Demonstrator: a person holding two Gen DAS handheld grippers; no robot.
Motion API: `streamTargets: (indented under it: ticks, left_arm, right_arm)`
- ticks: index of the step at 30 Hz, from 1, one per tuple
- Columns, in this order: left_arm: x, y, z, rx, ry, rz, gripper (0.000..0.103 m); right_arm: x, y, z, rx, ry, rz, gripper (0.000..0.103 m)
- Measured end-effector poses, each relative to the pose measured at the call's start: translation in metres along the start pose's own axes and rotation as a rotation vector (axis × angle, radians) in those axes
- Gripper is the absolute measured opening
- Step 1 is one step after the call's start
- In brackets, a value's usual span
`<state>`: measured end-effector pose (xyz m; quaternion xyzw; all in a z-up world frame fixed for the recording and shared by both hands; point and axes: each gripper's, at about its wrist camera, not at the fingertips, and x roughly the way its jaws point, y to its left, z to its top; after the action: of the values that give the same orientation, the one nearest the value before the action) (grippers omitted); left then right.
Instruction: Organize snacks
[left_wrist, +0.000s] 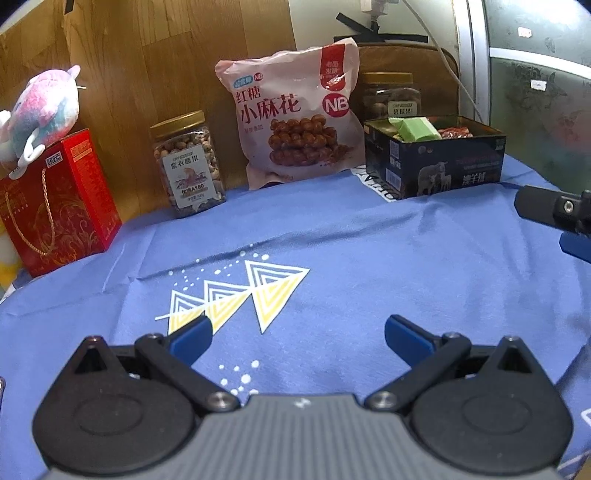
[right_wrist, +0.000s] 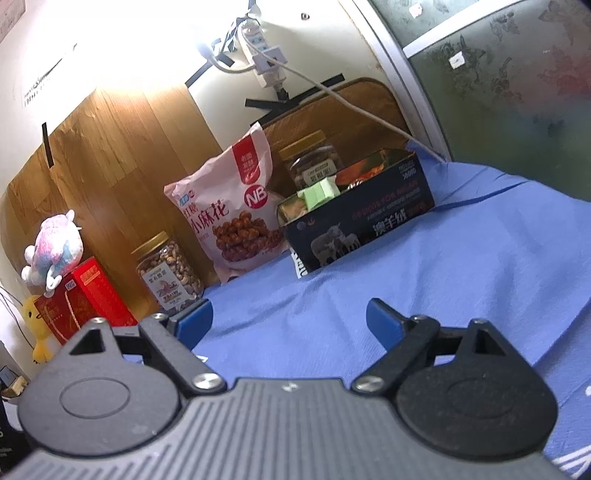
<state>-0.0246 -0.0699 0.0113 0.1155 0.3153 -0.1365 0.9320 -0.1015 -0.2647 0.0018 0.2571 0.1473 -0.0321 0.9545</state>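
Left gripper (left_wrist: 297, 334) and right gripper (right_wrist: 289, 320) both spread wide, empty; dark open cardboard snack box (left_wrist: 436, 162) ahead-right; approach squarely

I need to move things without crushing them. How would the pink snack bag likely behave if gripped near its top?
The pink snack bag looks like soft film, creased and leaning back, so it would probably flex and sag. Its contents seem settled low, so it may swing. The pictured twists are likely brittle; a hard squeeze could crack them.
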Motion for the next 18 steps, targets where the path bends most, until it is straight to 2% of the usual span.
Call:
streamTargets:
  ticks: [12, 18]
  left_arm:
    - [-0.0027, -0.0038, -0.0038, -0.022, 0.060, -0.042, 0.103]
    - [-0.0025, -0.0052, -0.0045, -0.015, 0.063, -0.020, 0.103]
  right_arm:
    - [-0.0089, 0.0039, -0.0001, -0.024, -0.043, 0.002, 0.093]
    - [-0.0088, 0.0025, -0.0005, -0.017, -0.038, -0.001, 0.093]
